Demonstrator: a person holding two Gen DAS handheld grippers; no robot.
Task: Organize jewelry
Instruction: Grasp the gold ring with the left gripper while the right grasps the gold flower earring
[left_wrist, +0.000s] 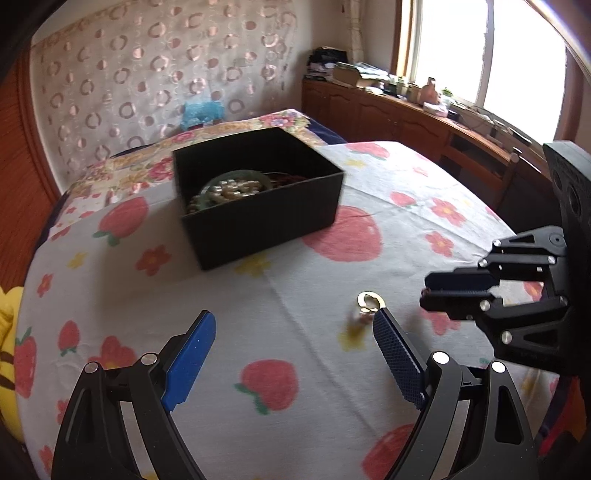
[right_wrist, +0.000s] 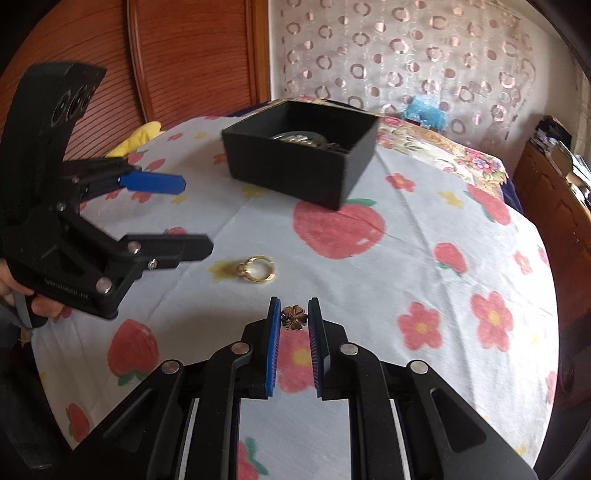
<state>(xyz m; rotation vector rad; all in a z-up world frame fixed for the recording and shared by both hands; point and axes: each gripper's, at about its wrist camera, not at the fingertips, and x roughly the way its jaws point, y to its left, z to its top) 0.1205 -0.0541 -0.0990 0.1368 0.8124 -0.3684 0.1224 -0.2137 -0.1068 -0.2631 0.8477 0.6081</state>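
Left wrist view: my left gripper (left_wrist: 293, 325) is wide open, holding nothing. The gold ring (left_wrist: 370, 301) lies on the bed sheet (left_wrist: 295, 280) just past its right fingertip; the black box (left_wrist: 258, 195) of jewelry sits ahead. My right gripper (left_wrist: 424, 290) is off to the right.

Right wrist view: my right gripper (right_wrist: 294, 308) is nearly closed on a brown flower piece (right_wrist: 294, 316). The ring (right_wrist: 258, 269) lies just ahead-left, the box (right_wrist: 301, 151) farther ahead.

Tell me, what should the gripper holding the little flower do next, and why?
Probably carry it over to the black box and let go there. The right gripper is already shut on the flower piece, and the box already holds beads and other jewelry. The gold ring lies loose on the strawberry sheet near the open left gripper.
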